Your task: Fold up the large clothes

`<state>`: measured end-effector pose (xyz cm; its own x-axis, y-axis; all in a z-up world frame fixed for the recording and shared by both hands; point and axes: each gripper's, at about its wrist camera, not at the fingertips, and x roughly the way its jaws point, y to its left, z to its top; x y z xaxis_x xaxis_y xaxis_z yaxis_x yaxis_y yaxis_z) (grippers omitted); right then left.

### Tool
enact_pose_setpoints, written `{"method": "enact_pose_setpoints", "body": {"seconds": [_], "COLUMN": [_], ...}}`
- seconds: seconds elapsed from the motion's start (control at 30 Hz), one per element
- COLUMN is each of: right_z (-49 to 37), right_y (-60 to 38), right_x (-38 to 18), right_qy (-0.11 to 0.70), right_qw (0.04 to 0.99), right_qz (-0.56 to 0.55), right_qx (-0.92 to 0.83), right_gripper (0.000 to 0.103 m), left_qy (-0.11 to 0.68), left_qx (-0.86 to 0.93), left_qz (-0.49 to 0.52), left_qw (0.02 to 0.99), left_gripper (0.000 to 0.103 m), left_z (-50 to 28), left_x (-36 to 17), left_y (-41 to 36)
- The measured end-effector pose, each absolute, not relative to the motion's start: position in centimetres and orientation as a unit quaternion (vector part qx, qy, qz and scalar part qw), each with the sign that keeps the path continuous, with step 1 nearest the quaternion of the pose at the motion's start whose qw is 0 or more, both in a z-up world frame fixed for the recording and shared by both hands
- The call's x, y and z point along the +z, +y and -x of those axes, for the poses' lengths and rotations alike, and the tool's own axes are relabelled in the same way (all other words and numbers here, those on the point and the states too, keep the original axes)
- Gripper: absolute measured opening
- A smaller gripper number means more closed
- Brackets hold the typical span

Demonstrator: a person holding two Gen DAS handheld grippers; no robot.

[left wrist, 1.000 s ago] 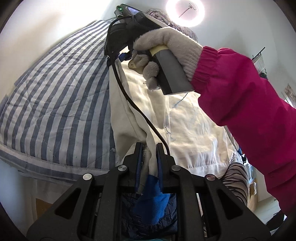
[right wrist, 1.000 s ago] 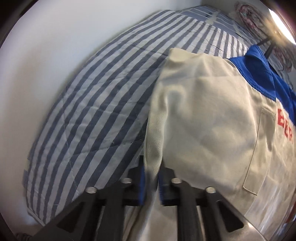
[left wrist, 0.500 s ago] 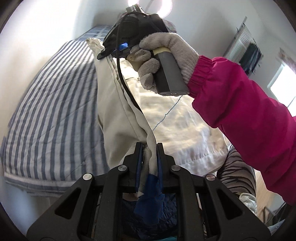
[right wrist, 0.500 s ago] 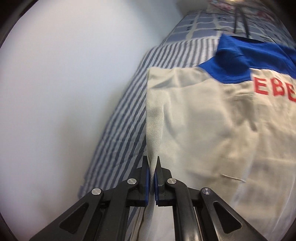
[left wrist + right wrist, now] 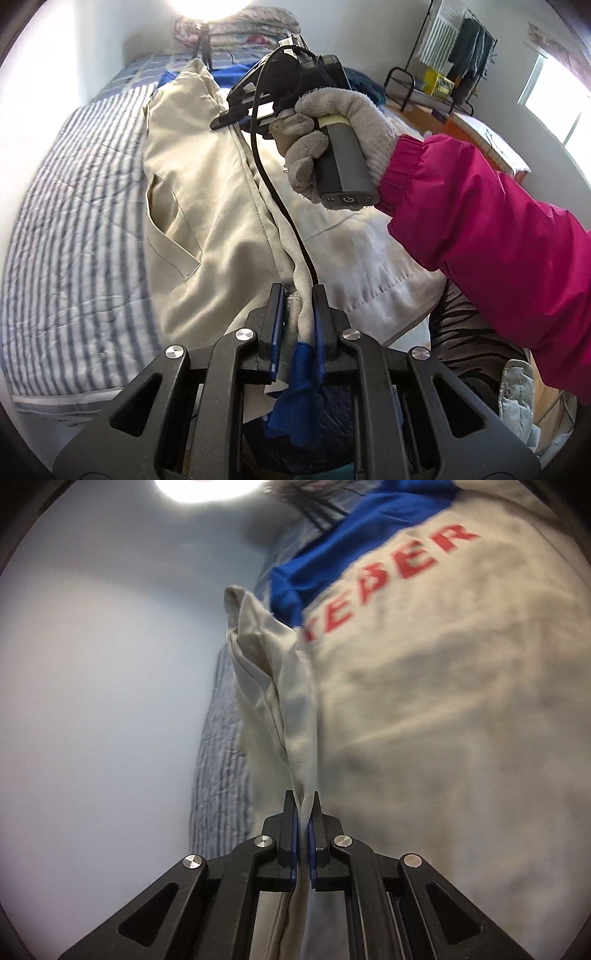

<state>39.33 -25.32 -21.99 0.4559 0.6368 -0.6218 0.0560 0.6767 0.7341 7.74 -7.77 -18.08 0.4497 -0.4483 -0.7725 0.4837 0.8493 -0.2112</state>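
Beige work jacket (image 5: 207,229) with blue collar and red lettering lies spread on the striped quilt (image 5: 74,221) of the bed, one long edge lifted. Left gripper (image 5: 298,295) pinches the hem at the near end, fabric bunched between its fingers. Right gripper (image 5: 303,805), in a grey-gloved hand (image 5: 332,122) further along, clamps tight on that same edge.

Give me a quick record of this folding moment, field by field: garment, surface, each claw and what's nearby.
garment: beige work jacket with blue collar and red lettering
surface: striped bedspread
left claw: shut on the jacket's edge
right claw: shut on a bunched fold of the jacket
hand: grey-gloved hand, pink sleeve, holds the right claw's handle
nearby: clothes rack by the wall
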Motion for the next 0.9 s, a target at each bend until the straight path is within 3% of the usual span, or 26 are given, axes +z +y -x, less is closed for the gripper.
{"method": "enact_pose_setpoints", "body": {"seconds": [0.23,0.33,0.4,0.7,0.9], "right_z": [-39.1,-39.4,-39.0,-29.7,-23.5], "right_y": [-25.0,-24.9,-25.0,-25.6,-22.5], "right_x": [-24.3,-23.6,-21.9,-12.0,-13.1], "right_qy": [0.521,0.524,0.519,0.460,0.458], "right_qw": [0.776,0.780,0.792,0.839,0.843], "right_qz": [-0.325,-0.308,-0.288,-0.198,-0.119], "right_qx": [0.144,0.147,0.144,0.212,0.256], "right_gripper": [0.001,0.013,0.028,0.028,0.028], "left_qy": [0.472,0.471,0.465,0.423,0.422], "left_qx": [-0.285,-0.304,-0.323,-0.339,-0.280], "left_qz": [-0.024,-0.008,0.005,0.041,0.121], "left_qw": [0.834,0.828,0.825,0.839,0.854], "left_gripper": [0.015,0.025,0.026,0.026,0.026], "left_z": [-7.8,-7.1,-6.2,-1.8,-5.9], "left_x": [-20.9,-20.5,-19.7,-16.7,-17.7], "left_y": [-9.7,-9.2,-8.5,-2.0,2.9]}}
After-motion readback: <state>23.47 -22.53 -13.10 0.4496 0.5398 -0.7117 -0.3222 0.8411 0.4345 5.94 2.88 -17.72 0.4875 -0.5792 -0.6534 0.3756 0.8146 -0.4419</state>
